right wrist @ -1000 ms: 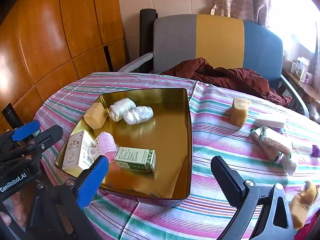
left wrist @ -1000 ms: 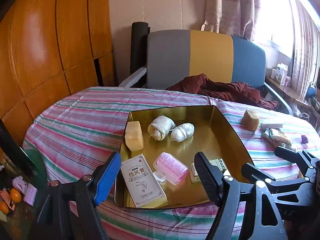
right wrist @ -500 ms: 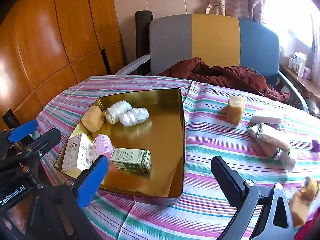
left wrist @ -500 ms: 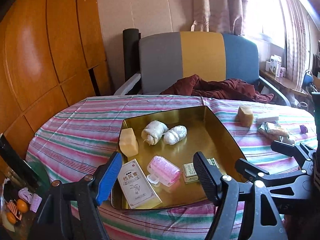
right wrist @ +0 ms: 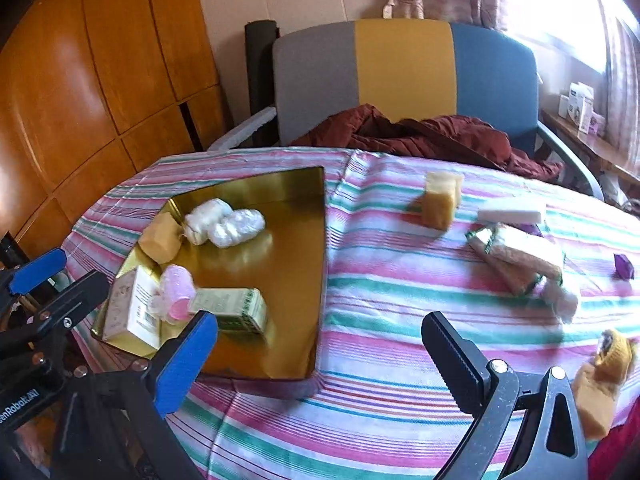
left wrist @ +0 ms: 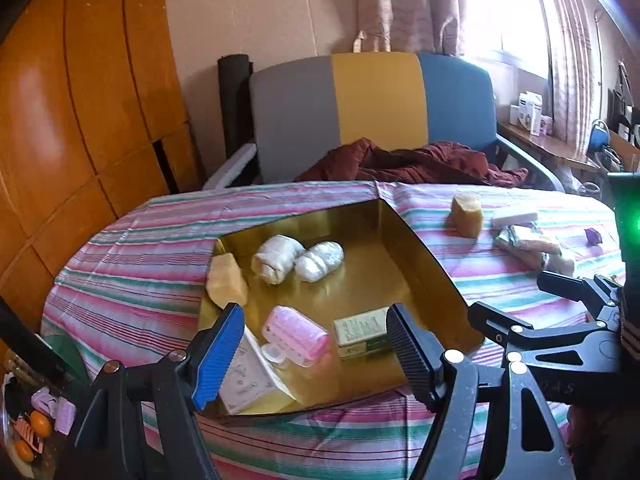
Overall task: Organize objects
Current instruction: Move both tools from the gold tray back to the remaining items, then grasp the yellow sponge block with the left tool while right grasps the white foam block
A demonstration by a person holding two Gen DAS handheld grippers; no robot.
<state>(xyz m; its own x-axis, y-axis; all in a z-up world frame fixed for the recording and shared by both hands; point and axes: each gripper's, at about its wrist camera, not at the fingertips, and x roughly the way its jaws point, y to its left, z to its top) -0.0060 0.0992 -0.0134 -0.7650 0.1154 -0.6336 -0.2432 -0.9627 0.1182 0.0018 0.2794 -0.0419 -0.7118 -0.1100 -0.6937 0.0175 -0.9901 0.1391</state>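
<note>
Gold tin tray [right wrist: 308, 280]: on the left part of the striped tablecloth [right wrist: 400, 320], already holding several things.
Left edge of tray: white box [right wrist: 134, 312] and yellow sponge block [right wrist: 160, 236]; rigid carton, light; best taken across its flat faces.
Far corner of tray: two wrapped white rolls [right wrist: 224, 222], touching; soft, probably slippery in film.
Near middle of tray: pink roller [left wrist: 296, 330] beside green box [right wrist: 232, 310]; both light.
Left gripper [left wrist: 316, 354]: jaws wide, nothing between them, hovering over the tray's near edge.
Right gripper [right wrist: 320, 354]: jaws wide and empty, above the cloth just right of the tray.
Cloth right of tray: second sponge block [right wrist: 440, 200], upright, well apart from the tray; light and squashy, likely to be gripped across its short sides with gentle closure.
Further right: white bar [right wrist: 512, 210], foil snack packets [right wrist: 520, 258], small purple piece [right wrist: 624, 266].
Near right edge: yellow-brown soft item [right wrist: 604, 376]; crumply, probably light.
Remaining work, by judgement: loose things on the right not yet in the tray.
</note>
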